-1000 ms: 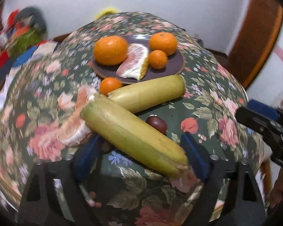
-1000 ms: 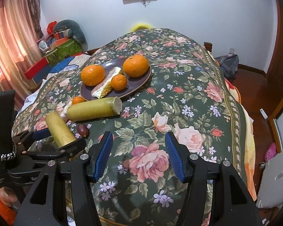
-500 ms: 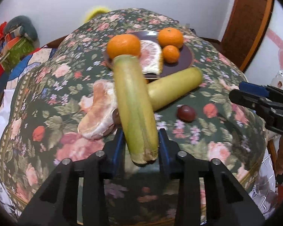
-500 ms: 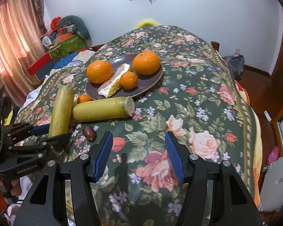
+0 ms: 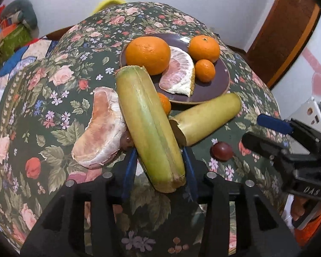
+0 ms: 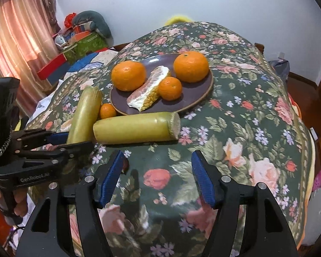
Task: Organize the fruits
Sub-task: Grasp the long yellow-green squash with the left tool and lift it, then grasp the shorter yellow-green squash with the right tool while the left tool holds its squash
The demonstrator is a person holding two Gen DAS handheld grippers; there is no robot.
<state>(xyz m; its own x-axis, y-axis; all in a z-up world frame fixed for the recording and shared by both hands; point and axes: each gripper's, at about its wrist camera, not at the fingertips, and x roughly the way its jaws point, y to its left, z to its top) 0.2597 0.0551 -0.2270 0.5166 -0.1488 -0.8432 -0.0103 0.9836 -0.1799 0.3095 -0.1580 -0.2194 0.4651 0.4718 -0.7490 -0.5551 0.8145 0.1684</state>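
My left gripper (image 5: pixel 160 167) is shut on a yellow-green sugarcane piece (image 5: pixel 148 126) and holds it above the table, its far end near the purple plate (image 5: pixel 220 83). It also shows in the right wrist view (image 6: pixel 84 111). A second sugarcane piece (image 5: pixel 207 117) lies in front of the plate. The plate holds two big oranges (image 5: pixel 148 54), a small orange (image 5: pixel 205 70) and a pomelo wedge (image 5: pixel 179 75). A loose pomelo wedge (image 5: pixel 100 128), a small orange (image 6: pixel 107 111) and a dark red fruit (image 5: pixel 221 151) lie on the cloth. My right gripper (image 6: pixel 158 177) is open and empty over the cloth.
The floral tablecloth (image 6: pixel 246 128) covers a rounded table that falls away on all sides. Boxes and clutter (image 6: pixel 81 40) stand at the back left. A wooden door (image 5: pixel 286 27) is at the right.
My left gripper has carried the sugarcane piece closer to the plate and tilted it a little leftward. The right gripper has moved forward, closer to the lying sugarcane piece.
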